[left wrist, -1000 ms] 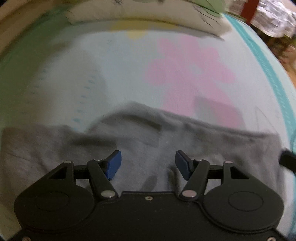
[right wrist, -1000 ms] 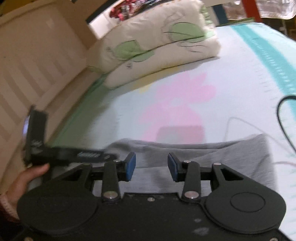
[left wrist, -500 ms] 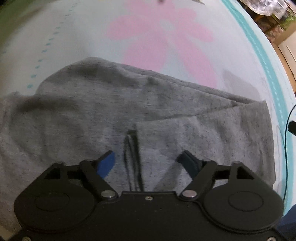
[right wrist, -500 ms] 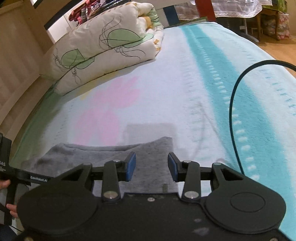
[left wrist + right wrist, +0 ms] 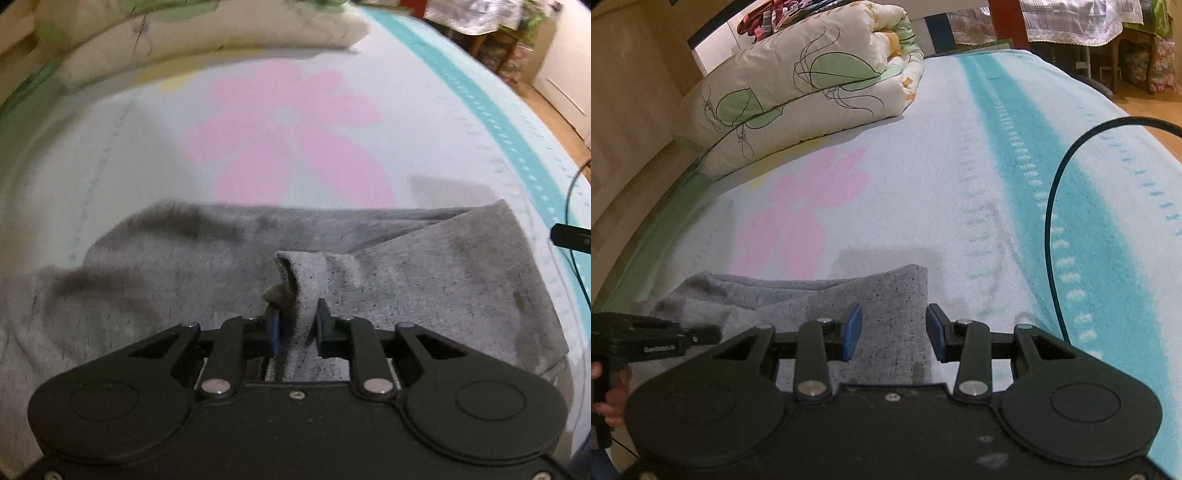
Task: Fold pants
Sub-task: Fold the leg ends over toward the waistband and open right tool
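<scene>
Soft grey knit pants (image 5: 424, 273) bunch limply as the left claw (image 5: 296, 325) closes on a raised fold between its jaws; the right claw (image 5: 893, 332) hovers half-open, empty, over a corner.

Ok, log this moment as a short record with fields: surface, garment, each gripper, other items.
surface: bed blanket with a pink flower and a teal stripe
garment: grey pants, lying partly folded
left gripper: closing, a raised fold of the pants between its fingers
right gripper: open, over the pants' corner, gripping nothing
other items: rolled quilt at the far end; black cable across the blanket
</scene>
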`<state>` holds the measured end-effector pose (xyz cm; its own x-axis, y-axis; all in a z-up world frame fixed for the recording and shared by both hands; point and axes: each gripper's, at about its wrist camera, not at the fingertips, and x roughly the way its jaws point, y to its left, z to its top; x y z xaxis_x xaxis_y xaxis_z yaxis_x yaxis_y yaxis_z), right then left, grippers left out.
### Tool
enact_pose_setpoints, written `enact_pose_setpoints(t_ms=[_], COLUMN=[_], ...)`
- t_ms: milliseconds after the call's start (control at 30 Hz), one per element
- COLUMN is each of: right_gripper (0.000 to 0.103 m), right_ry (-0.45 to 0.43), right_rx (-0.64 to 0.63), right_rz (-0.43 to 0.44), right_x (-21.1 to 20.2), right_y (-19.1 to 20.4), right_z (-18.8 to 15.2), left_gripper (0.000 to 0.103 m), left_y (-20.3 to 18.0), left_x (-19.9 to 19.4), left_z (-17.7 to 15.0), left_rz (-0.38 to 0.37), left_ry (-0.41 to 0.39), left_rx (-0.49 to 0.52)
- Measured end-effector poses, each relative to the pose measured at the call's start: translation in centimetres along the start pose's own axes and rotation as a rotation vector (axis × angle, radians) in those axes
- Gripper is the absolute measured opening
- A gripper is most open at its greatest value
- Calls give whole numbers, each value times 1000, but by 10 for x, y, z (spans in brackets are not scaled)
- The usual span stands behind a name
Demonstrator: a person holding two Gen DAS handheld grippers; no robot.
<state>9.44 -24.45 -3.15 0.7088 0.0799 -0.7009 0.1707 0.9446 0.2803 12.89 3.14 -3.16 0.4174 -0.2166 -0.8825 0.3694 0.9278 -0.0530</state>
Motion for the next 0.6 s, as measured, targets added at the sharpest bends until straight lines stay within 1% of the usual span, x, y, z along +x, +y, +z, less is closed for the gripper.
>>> enact_pose_setpoints(t_ms=[33,67,100,167,200,267,300,333,433,533,600], right_gripper=[42,42,42,41,39,39,39,39,39,39,39], right_ry=[0,3,9,38,65,132,133,123,76,49,58], right_rx=[-2,-6,-11,-31,-46,-75,-66,-48,-29,-65,-84], right_rz=[0,0,-2,-28,-64,-144,-136,-128,-109,-81,-64], right_x=[3,8,14,29,40,61,63,60,39,16,6], right_y=[1,2,3,6,6,4,1,-1,-1,5,7], right_z=[1,3,4,5,5,1,0,0,6,4,0], left_gripper=[42,51,53,54,54,55,55,55,55,55,56], left_y=[0,2,5,7,7,8,7,6,1,-12,-18], left_x=[8,15,16,11,8,-1,-5,-9,-19,-28,-31], left_z=[-1,0,0,4,5,4,3,1,-5,-8,-13], left_rz=[5,13,19,23,34,77,109,134,158,140,128], left_ry=[47,74,71,69,66,37,29,27,25,6,19], left_rx=[-17,-31,-53,-70,-74,-77,-72,-63,-61,-46,-12])
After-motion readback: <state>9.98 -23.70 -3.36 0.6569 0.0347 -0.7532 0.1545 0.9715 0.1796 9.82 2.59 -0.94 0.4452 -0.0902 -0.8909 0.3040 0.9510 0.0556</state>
